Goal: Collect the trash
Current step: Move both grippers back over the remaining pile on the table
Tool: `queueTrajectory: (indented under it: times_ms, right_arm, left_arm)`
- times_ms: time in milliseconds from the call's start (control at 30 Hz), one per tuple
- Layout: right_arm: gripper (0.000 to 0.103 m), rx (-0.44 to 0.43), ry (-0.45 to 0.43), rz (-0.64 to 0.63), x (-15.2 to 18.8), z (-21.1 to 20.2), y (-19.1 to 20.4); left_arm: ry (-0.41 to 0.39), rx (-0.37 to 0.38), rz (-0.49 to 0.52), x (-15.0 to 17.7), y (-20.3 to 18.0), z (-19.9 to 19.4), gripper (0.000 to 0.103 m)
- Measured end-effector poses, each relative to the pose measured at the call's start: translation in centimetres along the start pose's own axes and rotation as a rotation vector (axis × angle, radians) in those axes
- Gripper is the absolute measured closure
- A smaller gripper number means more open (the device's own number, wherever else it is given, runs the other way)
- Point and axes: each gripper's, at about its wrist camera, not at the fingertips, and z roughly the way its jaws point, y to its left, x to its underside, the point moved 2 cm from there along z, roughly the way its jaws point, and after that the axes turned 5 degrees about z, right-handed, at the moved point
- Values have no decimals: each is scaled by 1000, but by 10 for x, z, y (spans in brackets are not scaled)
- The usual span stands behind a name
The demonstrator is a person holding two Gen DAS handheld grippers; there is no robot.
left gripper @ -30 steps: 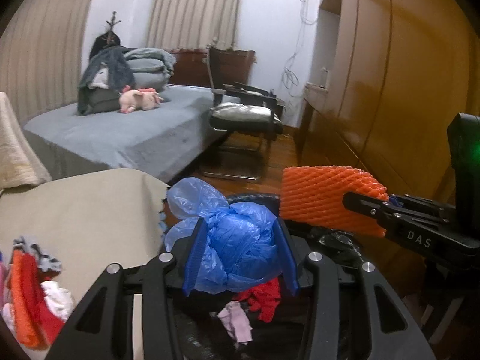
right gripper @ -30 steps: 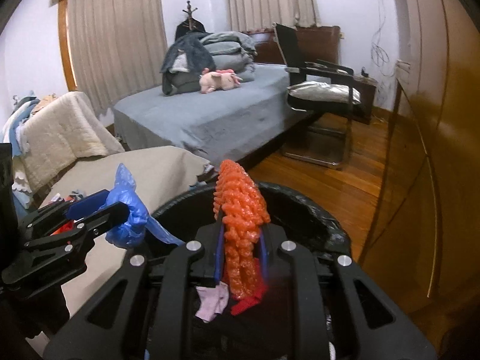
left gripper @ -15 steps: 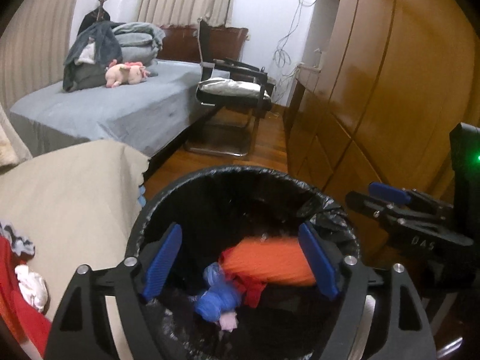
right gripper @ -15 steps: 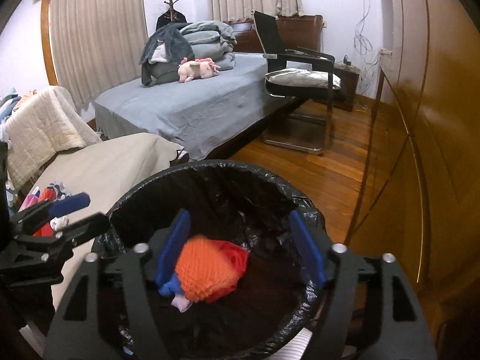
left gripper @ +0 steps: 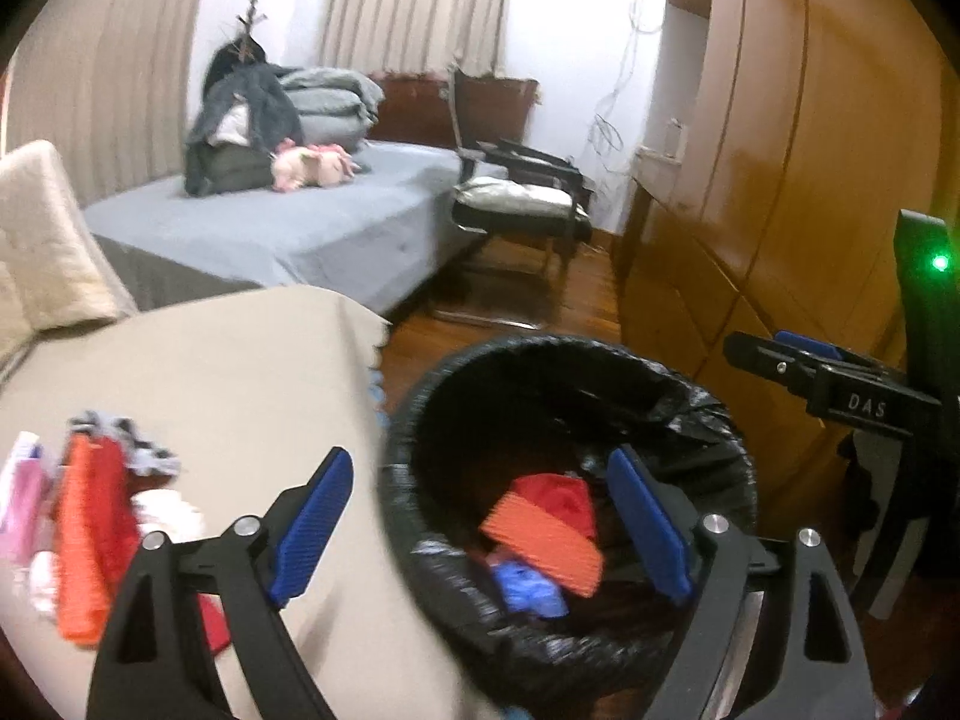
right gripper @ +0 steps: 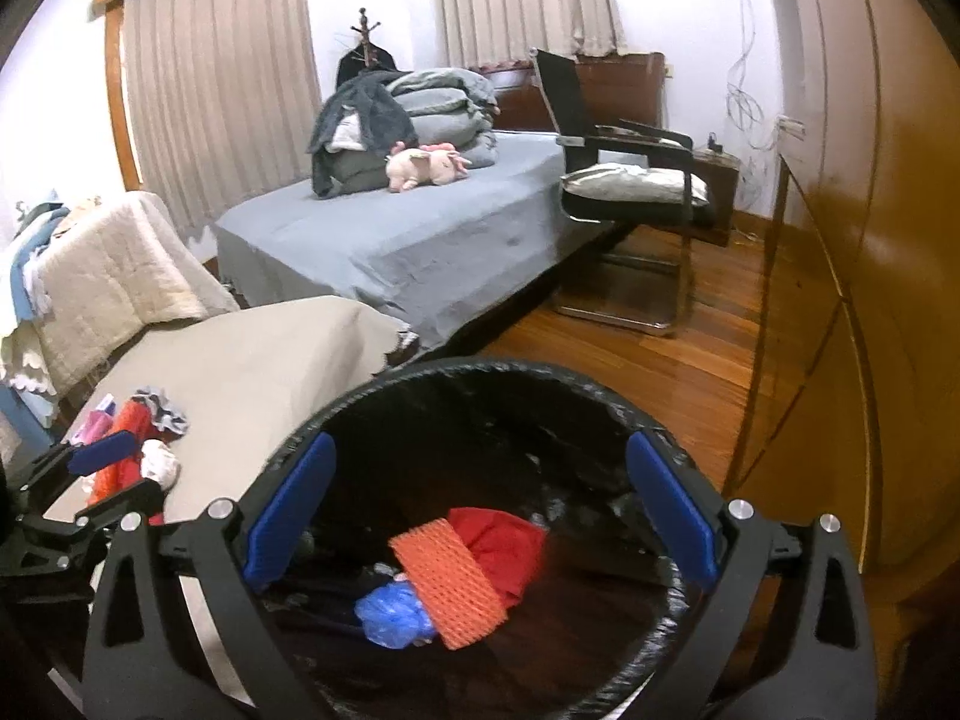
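A black-lined bin [left gripper: 408, 480] [right gripper: 480, 369] stands beside a beige-covered table [left gripper: 240, 372]. Inside it lie an orange foam net [left gripper: 546, 546] [right gripper: 456, 582], a crumpled blue plastic bag [left gripper: 528, 588] [right gripper: 390, 609] and a red scrap [right gripper: 504, 540]. My left gripper [left gripper: 480, 456] straddles the bin's left rim, its jaws opening with nothing between them. Over the bin, my right gripper [right gripper: 480, 441] is opening too and holds nothing. More trash lies on the table: an orange-red net [left gripper: 84, 540], a pink item [left gripper: 18, 492] and a white wad [left gripper: 168, 516].
A grey bed [right gripper: 420, 240] with folded bedding and a pink plush toy stands behind. A black chair [right gripper: 624, 192] is on the wooden floor beyond the bin. Wooden wardrobe doors [right gripper: 870, 240] line the right side. A quilted cream cover [right gripper: 108, 282] drapes at the left.
Both grippers have opened. The blue bag and the orange net have dropped from them into the bin. The left gripper has shifted left, towards the table.
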Motion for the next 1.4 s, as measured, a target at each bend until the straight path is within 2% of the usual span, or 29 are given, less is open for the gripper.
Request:
queueTrajectory:
  times_ms: [300,667,1167,1400]
  right_arm:
    - [8,-99,-16,-43,-9,7,56]
    - [8,-204,-16,-122,-13,27,134]
    - [8,-296,67,-214,24,91,236]
    - [22,-314,153,-259,49,128,267]
  left_arm:
    - [-63,-159,-88,8,54,-50,16]
    - [-91,-305,-184,27,118,-88,16]
    - [-61,-467,-269,66,190,-96,17]
    - [-34,-487,-281,80,210,-87,18]
